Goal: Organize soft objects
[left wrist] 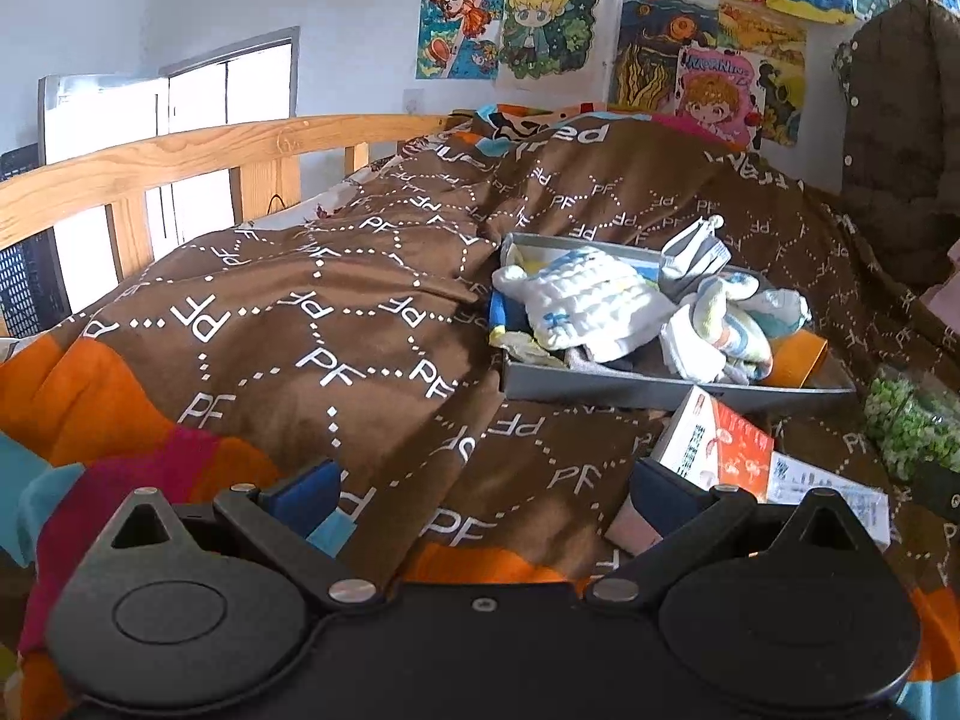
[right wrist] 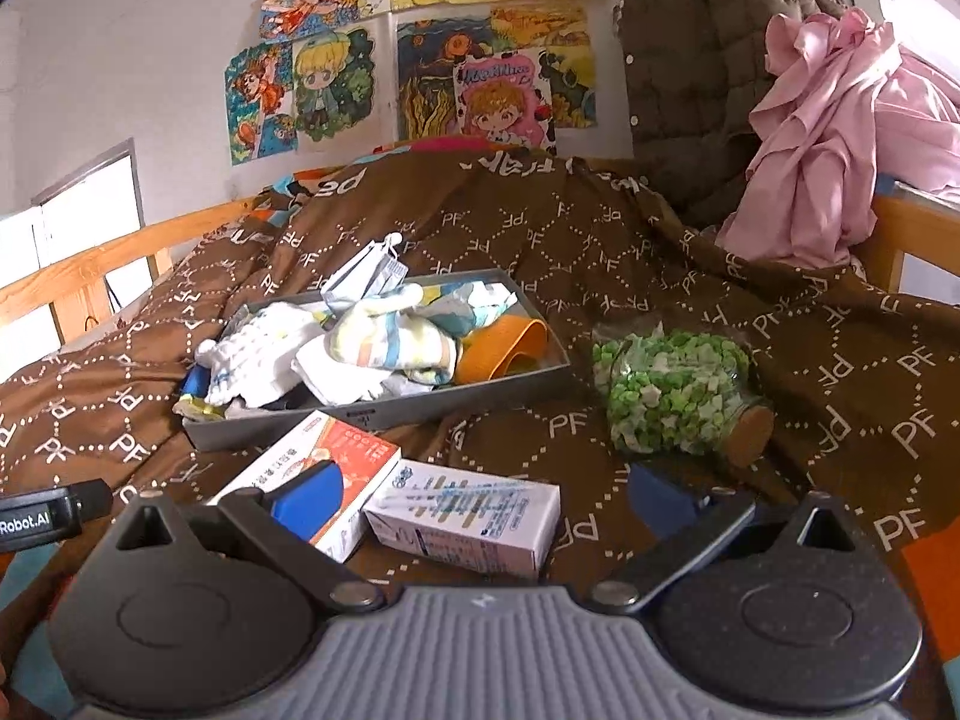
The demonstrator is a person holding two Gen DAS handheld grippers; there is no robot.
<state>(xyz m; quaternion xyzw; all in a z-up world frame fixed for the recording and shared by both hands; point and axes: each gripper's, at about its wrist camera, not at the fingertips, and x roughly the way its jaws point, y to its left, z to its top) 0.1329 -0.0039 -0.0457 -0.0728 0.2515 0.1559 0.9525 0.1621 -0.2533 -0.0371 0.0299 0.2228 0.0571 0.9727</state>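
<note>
A grey shallow tray (left wrist: 660, 387) (right wrist: 420, 405) sits on the brown quilt, heaped with soft things: a white quilted cloth (left wrist: 594, 300) (right wrist: 258, 354), striped socks (left wrist: 720, 324) (right wrist: 390, 342), a grey-white pouch (left wrist: 696, 252) (right wrist: 366, 273) and an orange piece (left wrist: 798, 357) (right wrist: 504, 348). My left gripper (left wrist: 486, 492) is open, low over the quilt, short of the tray, nothing between its blue pads. My right gripper (right wrist: 486, 489) is open as well; the white box lies between its fingers on the quilt, untouched.
A red-and-white box (right wrist: 324, 480) (left wrist: 720, 447) and a white box (right wrist: 468, 516) (left wrist: 834, 495) lie in front of the tray. A bag of green pellets (right wrist: 672, 396) (left wrist: 906, 420) rests to the right. Wooden bed rail (left wrist: 180, 162) at left; pink cloth (right wrist: 840, 138) and dark coat (right wrist: 690, 78) at back right.
</note>
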